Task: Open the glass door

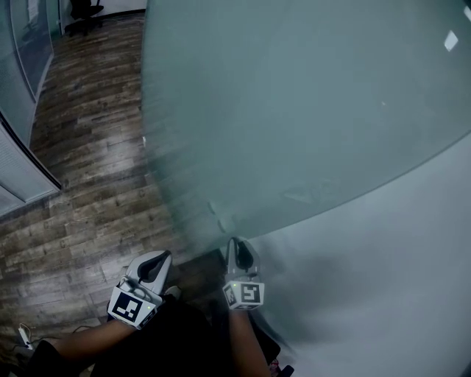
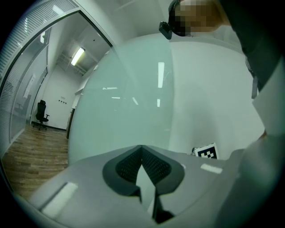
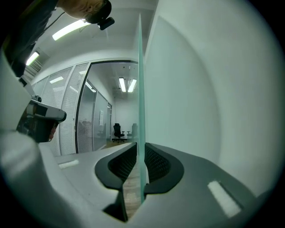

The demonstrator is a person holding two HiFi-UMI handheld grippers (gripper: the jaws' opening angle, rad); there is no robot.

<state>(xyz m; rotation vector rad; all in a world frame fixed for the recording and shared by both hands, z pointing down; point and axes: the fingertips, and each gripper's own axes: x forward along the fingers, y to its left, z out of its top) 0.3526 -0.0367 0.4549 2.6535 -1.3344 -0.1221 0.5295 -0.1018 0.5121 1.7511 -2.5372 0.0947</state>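
Observation:
The frosted glass door (image 1: 294,110) fills the upper right of the head view, standing ajar over the wood floor. My right gripper (image 1: 237,243) is at its free edge. In the right gripper view that thin green edge (image 3: 140,89) runs straight up between the jaws, and my right gripper (image 3: 140,149) is shut on it, a pad against each face. My left gripper (image 1: 158,259) hangs to the left, apart from the door. In its own view the left gripper (image 2: 142,149) is shut with nothing in it, and the frosted pane (image 2: 124,120) stands close ahead.
A white wall (image 1: 397,280) lies right of the door. Wood flooring (image 1: 88,147) runs to the left toward glass partitions with blinds (image 1: 18,169). A black office chair (image 1: 85,15) stands far back. The person's dark sleeves are at the bottom.

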